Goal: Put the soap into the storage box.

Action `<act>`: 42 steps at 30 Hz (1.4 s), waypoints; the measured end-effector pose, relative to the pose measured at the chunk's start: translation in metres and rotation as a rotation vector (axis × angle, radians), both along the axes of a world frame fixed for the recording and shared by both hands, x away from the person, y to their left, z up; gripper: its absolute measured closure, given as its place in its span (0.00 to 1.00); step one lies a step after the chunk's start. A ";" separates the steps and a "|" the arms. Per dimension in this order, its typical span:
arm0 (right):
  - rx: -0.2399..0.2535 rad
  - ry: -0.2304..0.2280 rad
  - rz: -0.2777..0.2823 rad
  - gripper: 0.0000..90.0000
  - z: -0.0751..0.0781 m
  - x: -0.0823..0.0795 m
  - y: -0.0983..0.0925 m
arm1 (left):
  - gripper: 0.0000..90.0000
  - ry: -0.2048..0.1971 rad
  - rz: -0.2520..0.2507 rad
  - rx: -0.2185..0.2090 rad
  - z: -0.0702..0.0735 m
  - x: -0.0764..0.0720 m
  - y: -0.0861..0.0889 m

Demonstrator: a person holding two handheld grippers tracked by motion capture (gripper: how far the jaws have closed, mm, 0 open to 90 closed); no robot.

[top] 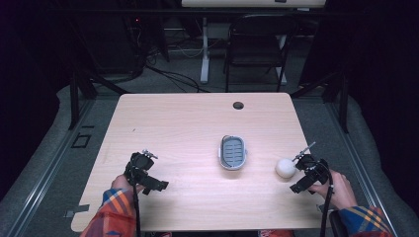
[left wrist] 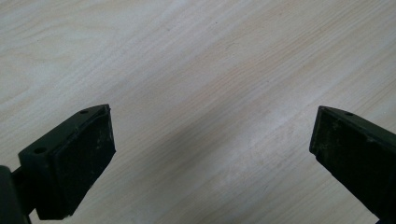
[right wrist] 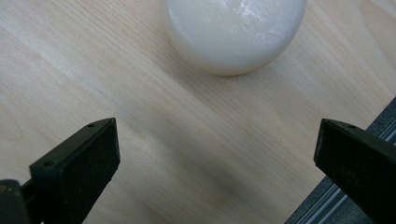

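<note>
A white ball [top: 285,168] rests on the light wood table [top: 188,123] near its right edge. My right gripper [top: 302,163] sits just right of the ball, close beside it. In the right gripper view the ball [right wrist: 233,32] lies ahead of the wide-apart jaws, nothing between them, so my right gripper [right wrist: 215,154] is open. A small grey oval dish [top: 232,152] with a white rim stands at the table's middle right. My left gripper [top: 141,160] hovers low at the front left. My left gripper [left wrist: 210,144] is open over bare wood.
A round cable hole [top: 238,105] sits near the table's far edge. A dark folding chair [top: 257,44] and a white desk leg [top: 204,49] stand beyond the table. The right table edge [right wrist: 369,135] lies close under my right jaw.
</note>
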State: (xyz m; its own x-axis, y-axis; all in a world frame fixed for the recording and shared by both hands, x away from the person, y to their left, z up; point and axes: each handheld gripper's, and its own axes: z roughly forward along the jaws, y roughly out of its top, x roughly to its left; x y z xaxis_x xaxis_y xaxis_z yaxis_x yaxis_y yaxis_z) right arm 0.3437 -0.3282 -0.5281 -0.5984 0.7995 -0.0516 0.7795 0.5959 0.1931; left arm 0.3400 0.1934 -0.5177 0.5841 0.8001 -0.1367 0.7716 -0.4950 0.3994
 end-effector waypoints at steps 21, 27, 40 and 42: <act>-0.032 0.017 0.037 0.01 0.005 0.004 0.003 | 0.00 0.004 0.003 -0.003 0.000 0.001 -0.001; -0.010 0.000 0.034 0.01 0.011 0.007 0.005 | 0.00 0.004 0.003 -0.002 0.000 0.001 -0.001; -0.008 -0.020 0.051 0.01 0.019 0.017 0.010 | 0.00 0.006 0.002 0.000 -0.001 0.001 0.000; -0.015 -0.013 0.056 0.01 0.020 0.020 0.011 | 0.00 0.006 0.001 0.000 -0.001 0.001 0.000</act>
